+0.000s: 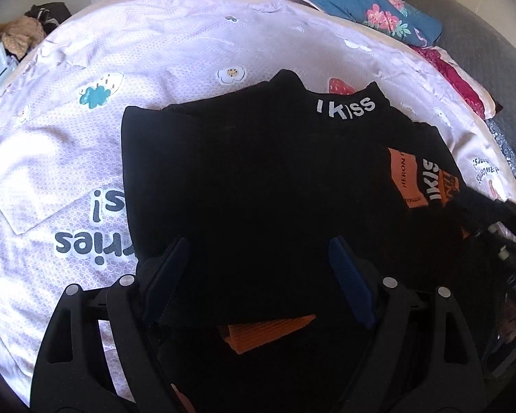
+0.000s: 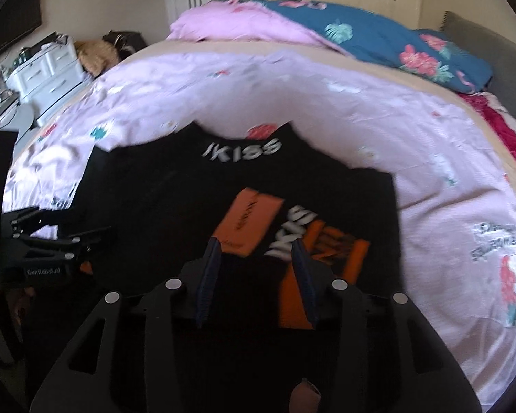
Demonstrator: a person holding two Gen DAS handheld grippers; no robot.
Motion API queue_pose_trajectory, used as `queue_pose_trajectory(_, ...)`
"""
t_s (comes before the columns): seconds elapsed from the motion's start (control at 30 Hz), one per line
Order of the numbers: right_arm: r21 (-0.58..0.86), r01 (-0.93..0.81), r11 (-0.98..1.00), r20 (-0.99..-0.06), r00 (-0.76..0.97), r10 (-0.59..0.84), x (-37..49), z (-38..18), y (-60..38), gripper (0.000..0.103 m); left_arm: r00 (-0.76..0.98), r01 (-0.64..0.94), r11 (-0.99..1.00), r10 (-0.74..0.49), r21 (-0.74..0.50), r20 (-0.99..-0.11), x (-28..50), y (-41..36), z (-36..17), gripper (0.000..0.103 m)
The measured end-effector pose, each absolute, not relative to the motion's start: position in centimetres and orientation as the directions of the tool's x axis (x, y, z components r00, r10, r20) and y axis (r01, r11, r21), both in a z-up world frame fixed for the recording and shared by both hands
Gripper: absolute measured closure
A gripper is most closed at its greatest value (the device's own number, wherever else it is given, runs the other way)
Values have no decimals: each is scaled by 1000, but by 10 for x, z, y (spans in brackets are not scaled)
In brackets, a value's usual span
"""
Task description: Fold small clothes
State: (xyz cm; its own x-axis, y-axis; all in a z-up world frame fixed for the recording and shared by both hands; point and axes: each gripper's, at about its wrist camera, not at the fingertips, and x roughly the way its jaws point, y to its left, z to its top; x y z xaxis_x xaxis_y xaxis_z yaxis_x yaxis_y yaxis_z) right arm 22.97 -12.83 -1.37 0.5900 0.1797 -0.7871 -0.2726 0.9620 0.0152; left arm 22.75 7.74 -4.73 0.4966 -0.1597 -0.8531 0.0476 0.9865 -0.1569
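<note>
Both claws are hanging just over the near hem of a black garment (image 1: 244,179) that is lying spread on a bed (image 1: 68,144). From the left wrist view, the left claw (image 1: 258,275) is standing with its blue pads wide apart, nothing pressed between them, straddling the near edge of the black cloth, where an orange ribbed hem (image 1: 271,332) is peeking out below. From the right wrist view, the right claw (image 2: 258,272) is sitting about half apart over the orange printed patch (image 2: 247,223); the picture is blurred, and the pads appear to be gripping nothing.

The garment is running away from both claws, its long axis stretching from the hem beneath them to the lettered collar (image 1: 345,106) at the far end, near the middle of the pink sheet. The left claw is covering the plain side, the right claw the printed side, and each is about equally close to the hem.

A next fold would probably call for pinching the hem on both sides and carrying it forward toward the collar. A blue flowered quilt (image 2: 378,41) and a pink blanket (image 2: 223,24) are lying bunched well beyond the garment, clear of that path.
</note>
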Motion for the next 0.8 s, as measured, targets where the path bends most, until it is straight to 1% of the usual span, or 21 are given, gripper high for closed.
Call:
queue_pose_trajectory(0.03,20,-273,962,-794,581,181,231,-18,-127,54,497,48,987,-158,-154,-854,228,77,-47,27)
queue_pose_trajectory(0.13,26,-279,960,-808,559,185,230,-28,-126,54,493,53,989,-146,-138,-857,227,75,-50,27)
queue_pose_trajectory(0.27,13,-214,977,-849,514,124,237,-47,-139,54,495,49,988,-149,-144,-856,228,75,-50,27)
queue_pose_trajectory(0.33,56,-187,981,-844,516,146,237,-48,-147,54,497,45,988,-153,-150,-854,228,75,-49,27)
queue_pose_trajectory(0.43,41,-193,980,-835,532,139,233,-45,-144,53,500,42,986,-158,-159,-852,227,77,-48,27)
queue_pose_trajectory(0.5,59,-193,979,-825,543,157,229,-41,-144,49,508,41,985,-167,-170,-845,226,79,-45,27)
queue_pose_trajectory(0.67,105,-171,980,-802,568,185,223,-31,-150,31,522,54,975,-211,-216,-827,222,82,-36,27)
queue_pose_trajectory(0.7,108,-169,980,-799,571,187,222,-29,-151,30,522,55,975,-213,-216,-826,221,81,-35,27)
queue_pose_trajectory(0.77,113,-171,979,-790,582,193,219,-24,-151,20,524,58,975,-211,-212,-826,220,80,-34,27)
queue_pose_trajectory(0.8,114,-170,979,-785,588,193,218,-22,-152,17,525,57,976,-210,-212,-825,220,80,-33,22)
